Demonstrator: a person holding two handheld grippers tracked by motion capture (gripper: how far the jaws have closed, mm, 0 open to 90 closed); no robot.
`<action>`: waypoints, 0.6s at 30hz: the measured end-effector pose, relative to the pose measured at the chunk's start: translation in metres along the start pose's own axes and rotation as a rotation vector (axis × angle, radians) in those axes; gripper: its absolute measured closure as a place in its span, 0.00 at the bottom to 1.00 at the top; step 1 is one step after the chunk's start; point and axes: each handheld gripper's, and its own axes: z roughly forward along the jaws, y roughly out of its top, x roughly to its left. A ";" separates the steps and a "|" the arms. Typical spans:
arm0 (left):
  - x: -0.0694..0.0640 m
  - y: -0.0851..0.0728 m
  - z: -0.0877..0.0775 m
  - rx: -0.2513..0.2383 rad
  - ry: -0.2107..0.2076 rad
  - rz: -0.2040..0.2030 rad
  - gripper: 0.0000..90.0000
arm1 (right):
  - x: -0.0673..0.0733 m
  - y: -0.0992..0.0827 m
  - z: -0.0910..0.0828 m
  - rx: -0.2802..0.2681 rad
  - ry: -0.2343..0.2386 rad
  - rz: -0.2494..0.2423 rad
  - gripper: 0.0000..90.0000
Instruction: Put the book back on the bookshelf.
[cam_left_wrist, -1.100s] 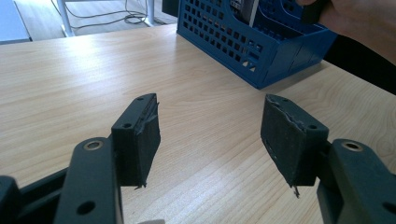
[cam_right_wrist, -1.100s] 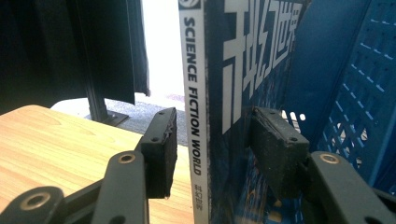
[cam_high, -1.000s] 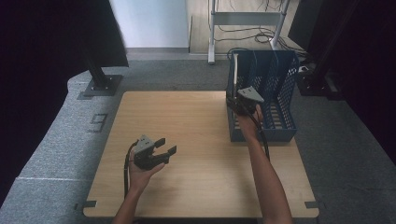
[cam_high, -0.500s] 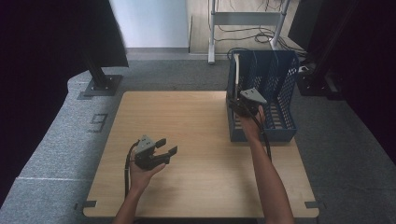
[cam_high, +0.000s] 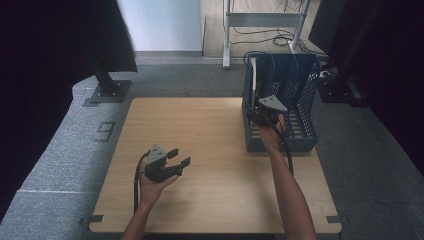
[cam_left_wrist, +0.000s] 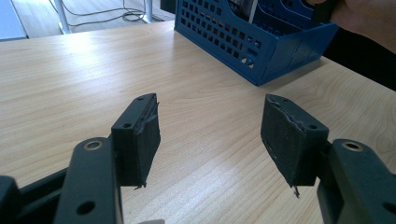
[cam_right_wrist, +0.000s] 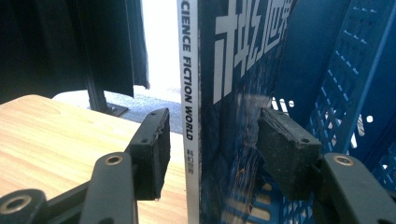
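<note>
Science fiction magazine (cam_right_wrist: 224, 107) upright in the blue file rack's (cam_high: 305, 135) left slot at the table's (cam_high: 210, 130) right rear edge, bare wood leftward, right gripper (cam_right_wrist: 212, 154) jaws just opening, straddling its spine, left pad clear, right pad's contact unclear, left gripper (cam_left_wrist: 210, 135) spread wide, empty, magazine's base hidden.

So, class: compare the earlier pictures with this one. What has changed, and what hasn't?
The right claw has just been opening around the magazine standing in the blue rack; a gap shows beside its spine. The left claw stays open over the table, and nothing else moved.
</note>
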 end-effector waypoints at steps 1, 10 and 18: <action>0.000 0.000 0.000 0.000 0.000 0.000 0.42 | 0.000 0.000 -0.001 0.003 0.002 0.001 0.48; -0.001 0.000 0.000 0.001 0.001 0.002 0.42 | 0.000 0.000 -0.008 0.003 0.033 0.009 0.48; -0.001 0.000 0.000 0.001 0.002 0.002 0.42 | 0.000 -0.004 -0.017 0.016 0.055 0.009 0.48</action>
